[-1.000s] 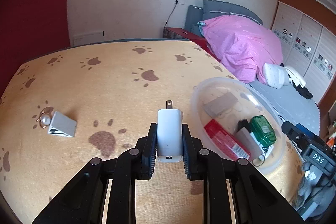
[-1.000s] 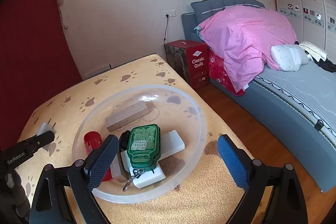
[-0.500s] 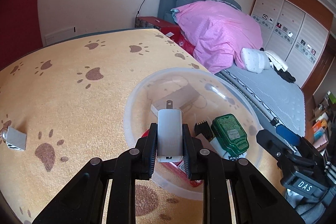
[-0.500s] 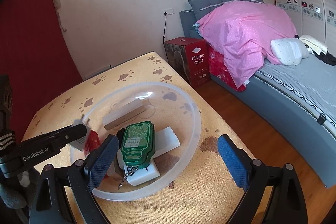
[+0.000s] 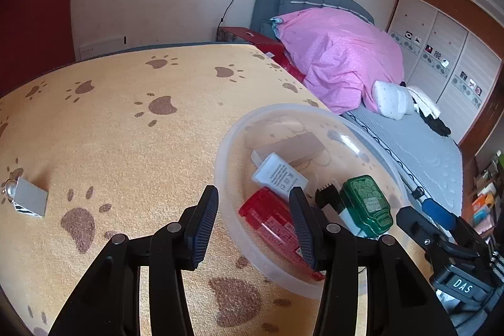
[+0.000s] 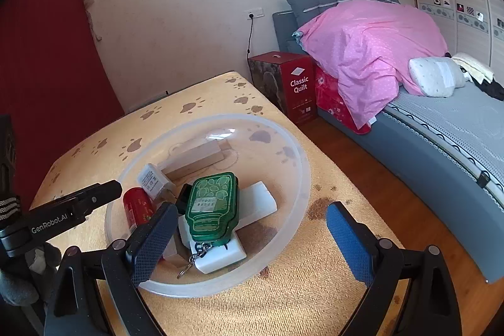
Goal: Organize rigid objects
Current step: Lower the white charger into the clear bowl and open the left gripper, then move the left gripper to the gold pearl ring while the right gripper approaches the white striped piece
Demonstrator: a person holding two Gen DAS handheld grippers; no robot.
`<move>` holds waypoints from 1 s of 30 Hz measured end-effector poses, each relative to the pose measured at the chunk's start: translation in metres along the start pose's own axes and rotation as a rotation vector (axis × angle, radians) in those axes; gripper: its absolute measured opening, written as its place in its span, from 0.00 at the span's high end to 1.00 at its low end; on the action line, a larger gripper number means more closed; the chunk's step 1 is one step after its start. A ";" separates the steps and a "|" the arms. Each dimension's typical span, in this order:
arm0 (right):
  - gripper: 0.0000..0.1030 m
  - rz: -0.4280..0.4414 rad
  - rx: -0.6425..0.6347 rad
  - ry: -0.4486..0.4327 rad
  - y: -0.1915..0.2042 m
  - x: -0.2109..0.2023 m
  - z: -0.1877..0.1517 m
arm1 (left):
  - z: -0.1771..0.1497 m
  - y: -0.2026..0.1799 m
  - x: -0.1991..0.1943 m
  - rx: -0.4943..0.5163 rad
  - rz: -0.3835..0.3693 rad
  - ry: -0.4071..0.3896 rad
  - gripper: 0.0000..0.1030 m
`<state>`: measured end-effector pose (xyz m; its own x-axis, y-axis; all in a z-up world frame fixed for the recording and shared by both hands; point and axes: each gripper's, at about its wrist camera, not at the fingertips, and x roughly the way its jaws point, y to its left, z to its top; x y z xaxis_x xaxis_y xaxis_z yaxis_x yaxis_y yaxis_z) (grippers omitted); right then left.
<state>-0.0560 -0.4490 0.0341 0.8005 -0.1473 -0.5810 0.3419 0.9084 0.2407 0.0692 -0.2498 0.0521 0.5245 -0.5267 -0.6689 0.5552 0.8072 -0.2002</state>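
A: Where's the charger (image 5: 278, 175) lying rn?
B: In the clear bowl (image 5: 226, 144), just beyond the left hand-held gripper (image 5: 253, 221). Jaws are opening, nothing btwn them.
A: Right hand-held gripper (image 6: 252, 244)?
B: Spread wide, hovering over the bowl's near rim, gripping nothing.

My left wrist camera looks down along its fingers from the tabletop's (image 5: 132, 128) near left, close over the clear bowl (image 5: 226, 147). My right wrist camera views that bowl (image 6: 296, 166) from the near right; both face the far bed (image 6: 441, 128).
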 end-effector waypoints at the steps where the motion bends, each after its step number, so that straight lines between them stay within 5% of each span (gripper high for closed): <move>1: 0.05 -0.001 -0.003 -0.003 0.001 -0.001 0.000 | 0.000 0.002 0.000 0.003 0.009 -0.002 0.53; 14: 0.05 0.028 -0.051 -0.016 0.021 -0.010 -0.002 | -0.005 0.054 -0.018 -0.042 0.154 -0.029 0.46; 30: 0.05 0.078 -0.117 0.005 0.055 -0.016 -0.011 | -0.014 0.197 -0.063 -0.282 0.410 -0.085 0.37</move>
<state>-0.0559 -0.3924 0.0478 0.8199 -0.0731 -0.5678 0.2188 0.9565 0.1928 0.1368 -0.0541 0.0448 0.7200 -0.1614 -0.6750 0.1024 0.9866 -0.1267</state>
